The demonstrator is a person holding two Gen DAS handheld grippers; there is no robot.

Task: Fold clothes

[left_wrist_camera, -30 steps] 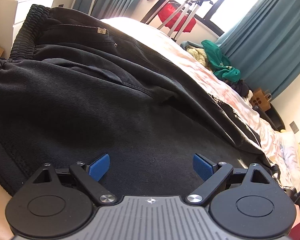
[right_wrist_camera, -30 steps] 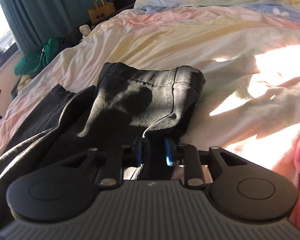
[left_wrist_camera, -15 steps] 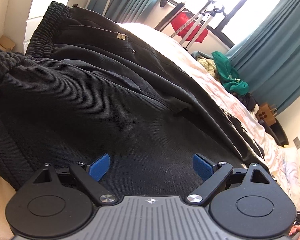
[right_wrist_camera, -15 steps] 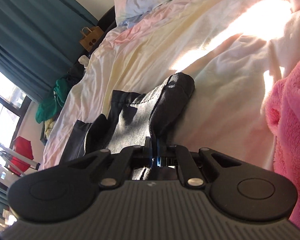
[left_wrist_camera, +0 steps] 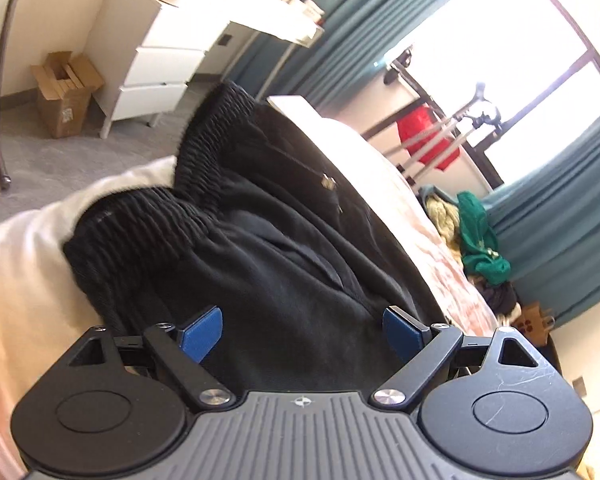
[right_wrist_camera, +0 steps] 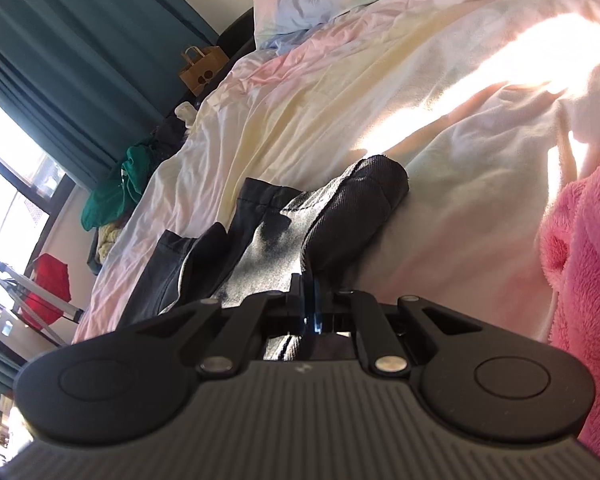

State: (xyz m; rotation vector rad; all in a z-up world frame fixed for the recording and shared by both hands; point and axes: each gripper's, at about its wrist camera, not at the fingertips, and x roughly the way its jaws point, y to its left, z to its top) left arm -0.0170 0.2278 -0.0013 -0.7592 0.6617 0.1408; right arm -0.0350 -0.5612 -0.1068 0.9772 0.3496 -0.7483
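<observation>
Black trousers [left_wrist_camera: 284, 248] spread on pastel-sheeted bed [right_wrist_camera: 340, 92]. Left gripper [left_wrist_camera: 302, 330] wide, closing slightly, pads clear of cloth. Right gripper [right_wrist_camera: 310, 304] pinching trouser hem. White drawers [left_wrist_camera: 156, 60] at ten o'clock, teal curtains [left_wrist_camera: 560, 248] at three.

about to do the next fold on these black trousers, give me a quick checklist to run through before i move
1. Right gripper clamped on the black trousers: ok, the jaws are pinched shut on a fold of the leg end.
2. Left gripper gripping fabric: not ok, its jaws stand wide apart over the trousers, nothing pinched.
3. Elastic waistband reachable for the left gripper: ok, it lies in plain view ahead of it on the bed.
4. Trousers lying flat: not ok, bunched and creased at both ends.
5. Bed sheet free beyond the leg end: ok, only rumpled bedding there.
6. Pink fleece out of the fold's way: cannot tell, it sits close beside the right gripper.
</observation>
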